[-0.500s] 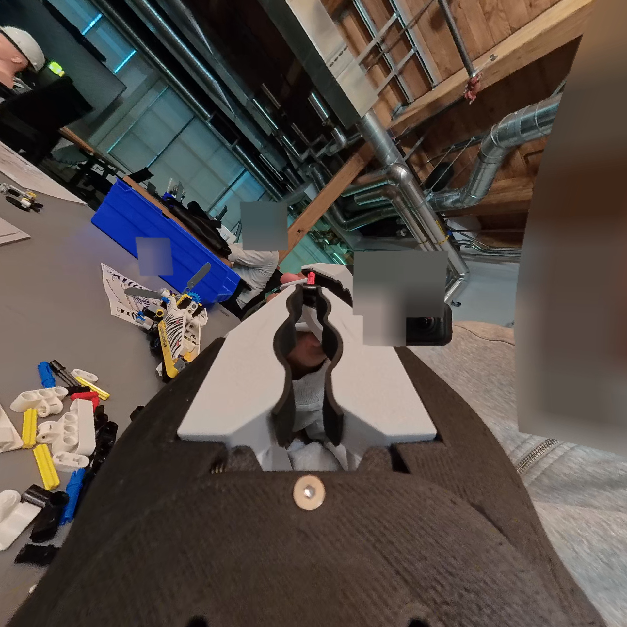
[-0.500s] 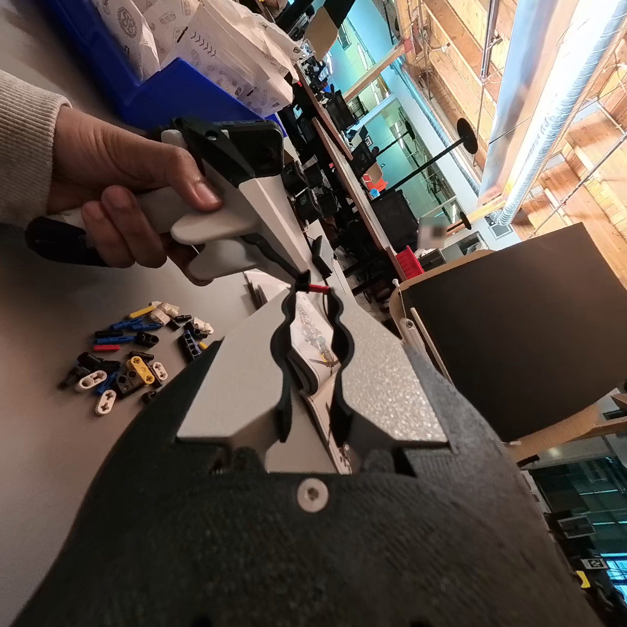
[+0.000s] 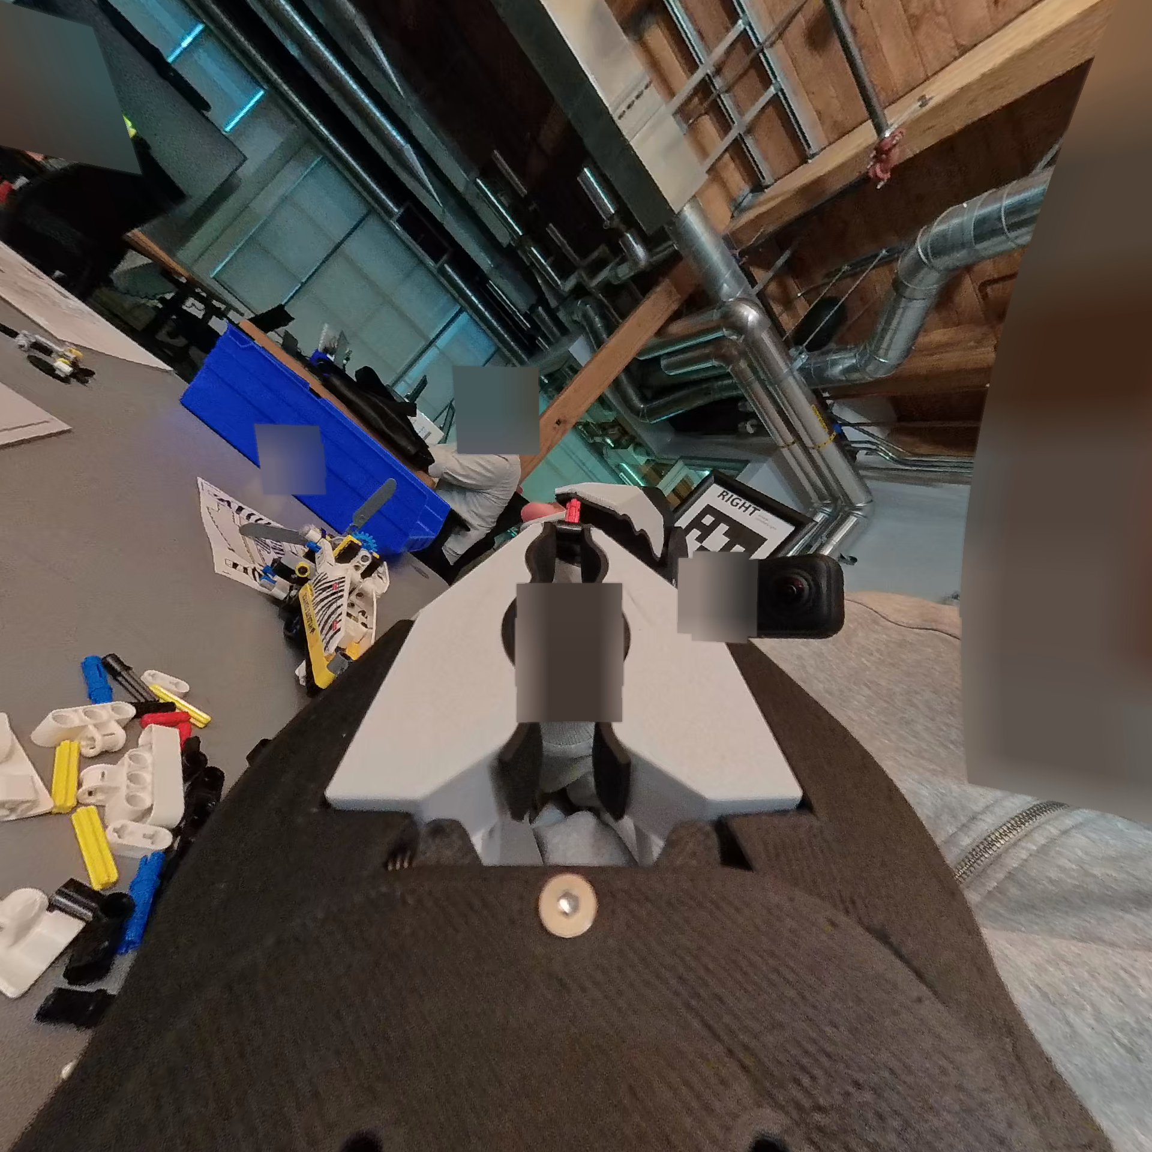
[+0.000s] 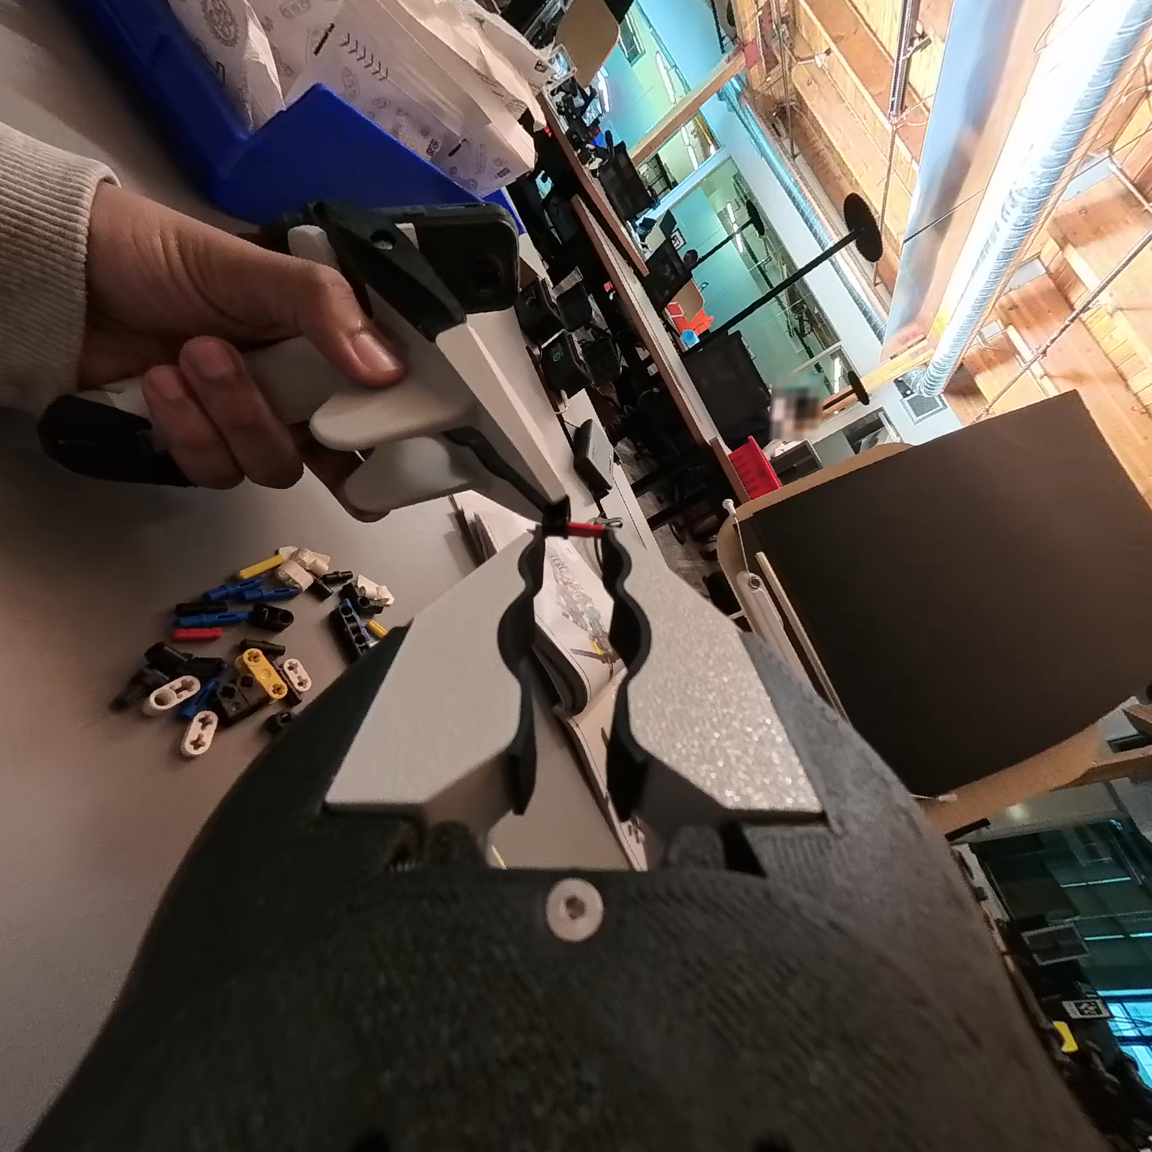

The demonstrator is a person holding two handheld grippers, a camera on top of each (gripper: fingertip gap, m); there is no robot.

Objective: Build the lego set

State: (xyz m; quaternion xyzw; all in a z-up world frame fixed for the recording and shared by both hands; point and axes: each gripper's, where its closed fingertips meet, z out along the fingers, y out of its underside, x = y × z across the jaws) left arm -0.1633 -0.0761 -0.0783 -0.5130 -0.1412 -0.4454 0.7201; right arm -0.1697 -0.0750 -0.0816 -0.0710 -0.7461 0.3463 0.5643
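Note:
My left gripper (image 3: pixel 568 528) is shut on a small black connector (image 4: pixel 556 516), held up above the table. A short red axle (image 4: pixel 583 530) sticks out of the connector. It also shows as a red tip in the left wrist view (image 3: pixel 572 510). My right gripper (image 4: pixel 572 539) is open, and the red axle lies between its two fingertips. In the left wrist view the right gripper (image 3: pixel 580 502) meets my left one tip to tip. A part-built white and yellow model (image 3: pixel 336 592) with a grey propeller lies on the grey table (image 3: pixel 124 530).
Loose white, yellow, blue and black parts (image 3: pixel 112 779) lie at the left. Another pile of small parts (image 4: pixel 249 648) lies under the hand that holds the left gripper. An open instruction booklet (image 4: pixel 580 623), a printed sheet (image 3: pixel 230 530), a blue bin (image 3: pixel 312 430) and a black panel (image 4: pixel 935 592) are around. Less than 4 cm separates the two grippers' tips.
Both grippers stay tip to tip with the red axle between them. In the left wrist view the right gripper has shifted slightly right, so more of it shows.

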